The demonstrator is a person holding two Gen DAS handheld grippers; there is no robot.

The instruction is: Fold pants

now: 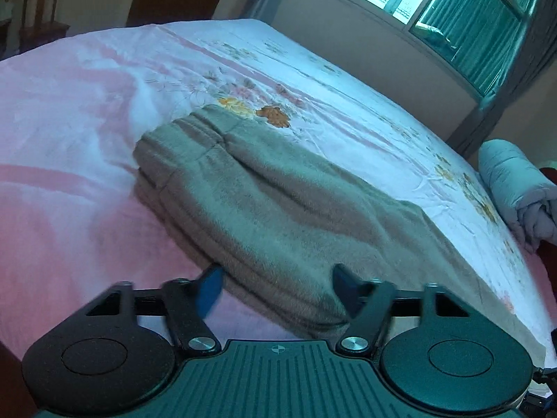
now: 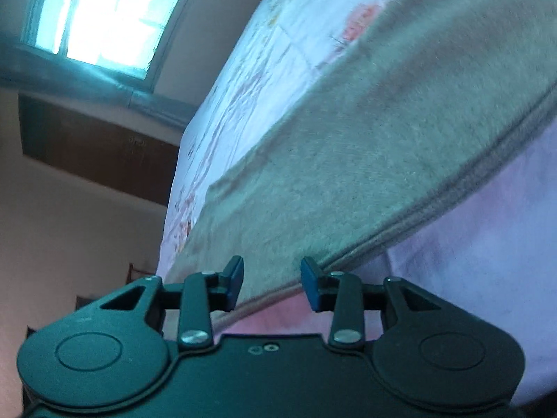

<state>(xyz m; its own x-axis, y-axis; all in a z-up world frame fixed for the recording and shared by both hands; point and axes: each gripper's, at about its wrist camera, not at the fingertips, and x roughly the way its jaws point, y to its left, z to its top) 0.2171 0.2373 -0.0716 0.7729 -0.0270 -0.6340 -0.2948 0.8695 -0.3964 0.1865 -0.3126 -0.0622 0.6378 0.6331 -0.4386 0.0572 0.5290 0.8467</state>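
Observation:
Grey-beige fleece pants (image 1: 278, 202) lie flat and folded lengthwise on the pink and white floral bed sheet (image 1: 69, 111). The waistband end is far from me and to the left. My left gripper (image 1: 275, 289) is open, its blue-padded fingers either side of the near folded edge of the pants. In the right wrist view the pants (image 2: 365, 146) fill the middle, their hemmed edge running diagonally. My right gripper (image 2: 273, 285) is open with that hemmed edge between its fingers, close above the sheet (image 2: 487, 244).
A rolled pale blue quilt (image 1: 515, 188) lies at the right side of the bed. A window with teal curtains (image 1: 470, 17) is behind the bed. A wooden chair (image 1: 41, 7) stands at far left. Brown furniture (image 2: 97, 153) stands beyond the bed's edge.

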